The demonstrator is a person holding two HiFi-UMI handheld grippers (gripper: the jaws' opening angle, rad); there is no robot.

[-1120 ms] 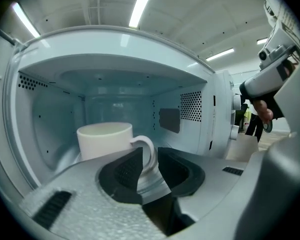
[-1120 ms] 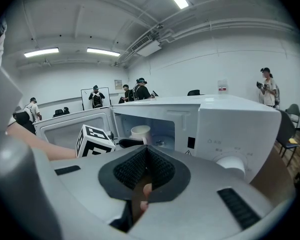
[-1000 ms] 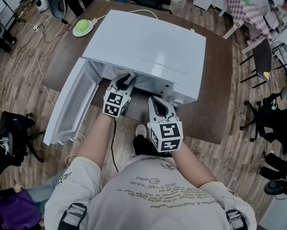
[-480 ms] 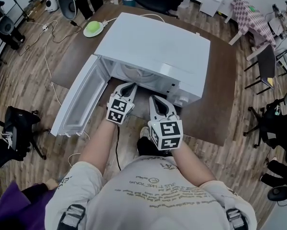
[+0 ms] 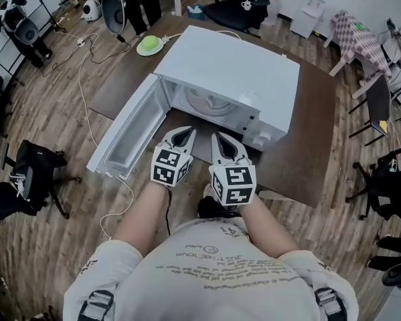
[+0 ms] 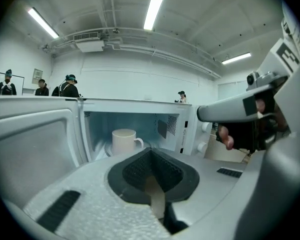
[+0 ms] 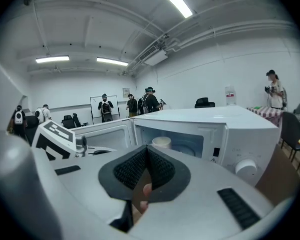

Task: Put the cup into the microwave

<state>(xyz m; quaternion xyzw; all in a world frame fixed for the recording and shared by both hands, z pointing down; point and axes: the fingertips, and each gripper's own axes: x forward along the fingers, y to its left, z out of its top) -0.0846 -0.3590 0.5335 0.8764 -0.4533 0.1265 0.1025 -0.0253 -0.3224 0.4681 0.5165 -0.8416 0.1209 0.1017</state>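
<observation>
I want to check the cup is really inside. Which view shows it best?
Left gripper view: the whole cup, handle included, stands in the microwave. Right gripper view shows only its top; head view, nothing clear.

We are looking down on a dark brown table [image 5: 310, 146] that is standing on a wood-plank floor [image 5: 59, 105]. A white microwave [image 5: 233, 72] is sitting on it and taking up much of the top. Its door [image 5: 130, 139] is hanging open to the left, past the table's edge. At the far left corner a green dome-shaped object [image 5: 148, 45] is resting on the tabletop.
</observation>
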